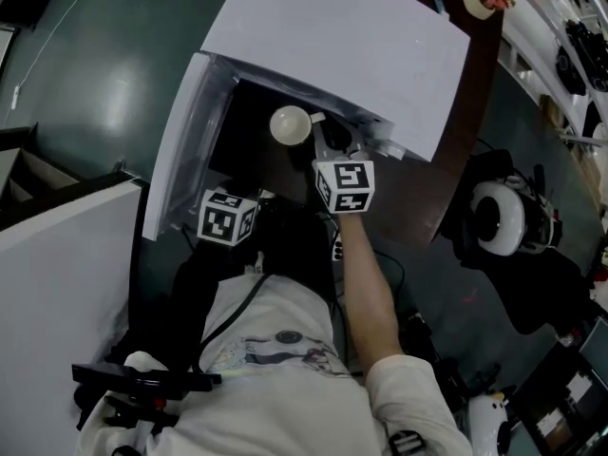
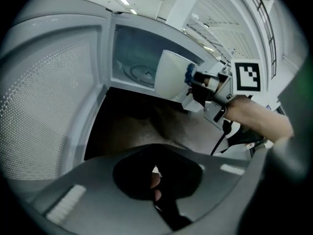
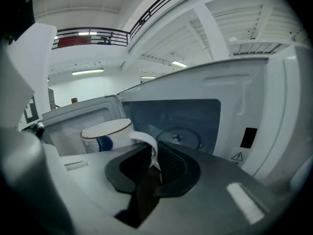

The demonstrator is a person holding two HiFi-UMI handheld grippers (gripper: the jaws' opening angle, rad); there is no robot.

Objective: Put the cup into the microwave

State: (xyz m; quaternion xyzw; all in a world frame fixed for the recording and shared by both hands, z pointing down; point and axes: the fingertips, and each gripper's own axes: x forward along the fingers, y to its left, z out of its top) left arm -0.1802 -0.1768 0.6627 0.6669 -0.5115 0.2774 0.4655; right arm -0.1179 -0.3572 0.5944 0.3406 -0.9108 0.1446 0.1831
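- The right claw [image 3: 150, 161] is clenched on the handle [image 3: 148, 146] of the cup [image 3: 104, 135]; the white loop of the handle runs down between the two dark pads
- The cup is white with a thin dark line round its rim and a blue mark on its side; it hangs in the air, carried by the handle alone, just before the open mouth of the microwave [image 1: 361, 55]; in the head view it sits just under the front edge of the microwave's white top, its round opening facing up
- The microwave's door [image 1: 185, 131] is swung wide to the left; its dotted inner panel fills the left of the left gripper view
- Inside the cavity the round turntable [image 3: 180, 137] lies on the floor, beyond the cup; a small warning label [image 3: 236, 156] is stuck on the right frame
- The left claw [image 2: 154, 177] is clenched with nothing in it, its black pads brought together; it hangs low in front of the open door, apart from the cup, and looks across at the right claw and the person's bare forearm [image 2: 254, 116]
- The marker cubes of both claws show in the head view, the left one [image 1: 228, 217] nearer the door, the right one [image 1: 344, 185] just behind the cup
- The microwave stands on a dark brown table [image 1: 478, 103]
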